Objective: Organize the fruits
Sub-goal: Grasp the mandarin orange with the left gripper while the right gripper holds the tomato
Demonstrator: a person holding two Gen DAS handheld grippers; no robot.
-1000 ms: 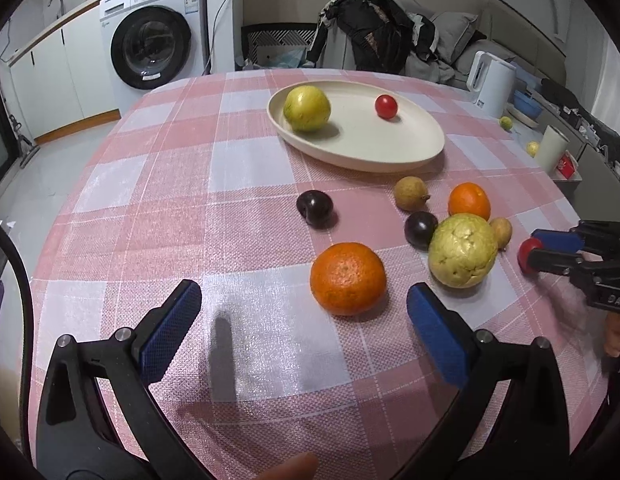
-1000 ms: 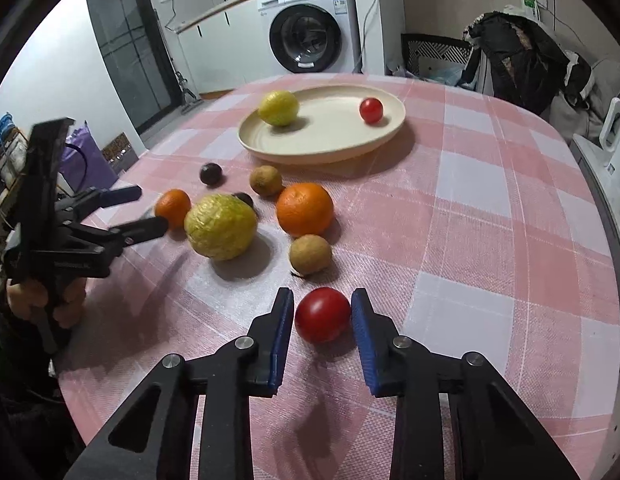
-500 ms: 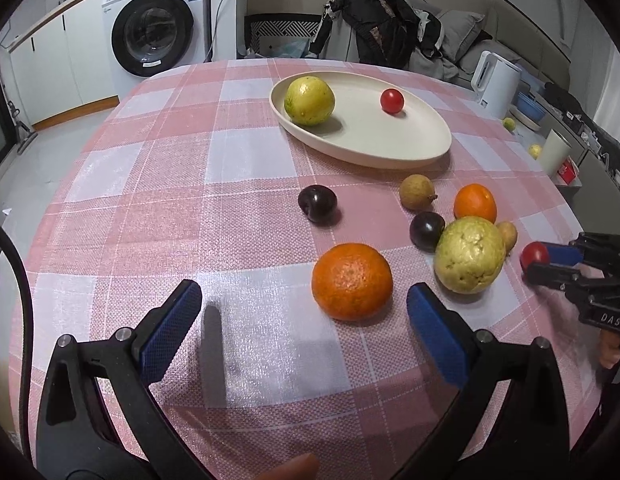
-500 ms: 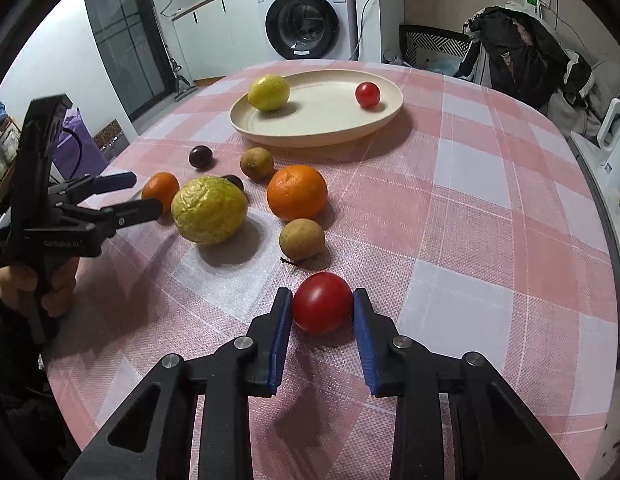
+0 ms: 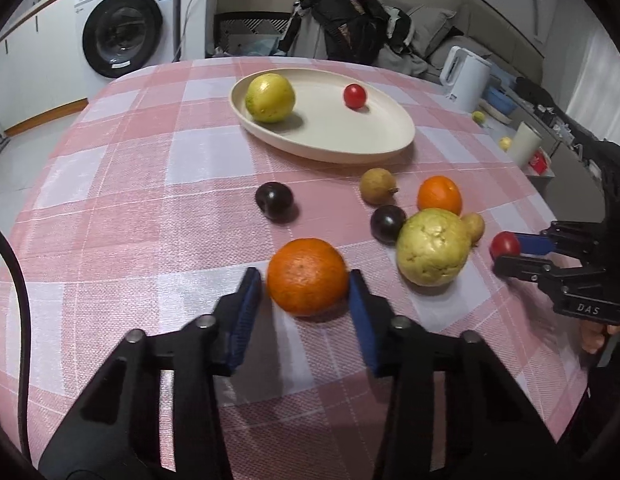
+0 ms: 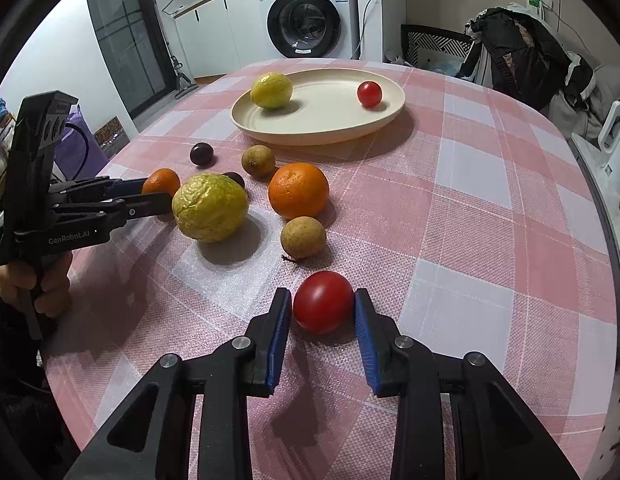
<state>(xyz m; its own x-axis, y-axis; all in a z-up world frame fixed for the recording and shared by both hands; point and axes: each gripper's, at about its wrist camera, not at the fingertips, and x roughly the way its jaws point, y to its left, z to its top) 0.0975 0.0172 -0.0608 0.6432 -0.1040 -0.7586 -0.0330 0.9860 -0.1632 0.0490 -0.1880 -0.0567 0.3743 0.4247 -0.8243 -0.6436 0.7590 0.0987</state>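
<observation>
Left claw pinches the orange, right claw pinches the tomato; plate sits upper centre.

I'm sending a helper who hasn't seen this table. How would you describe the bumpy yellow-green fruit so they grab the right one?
Start at the oval cream plate on the pink checked tablecloth and come to the loose cluster of fruit in front of it. The bumpy yellow-green fruit is the biggest there, beside a smooth round orange; only it has wrinkled, lumpy skin.

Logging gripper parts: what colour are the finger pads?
Blue pads on black frames; clearest in the right wrist view.
</observation>
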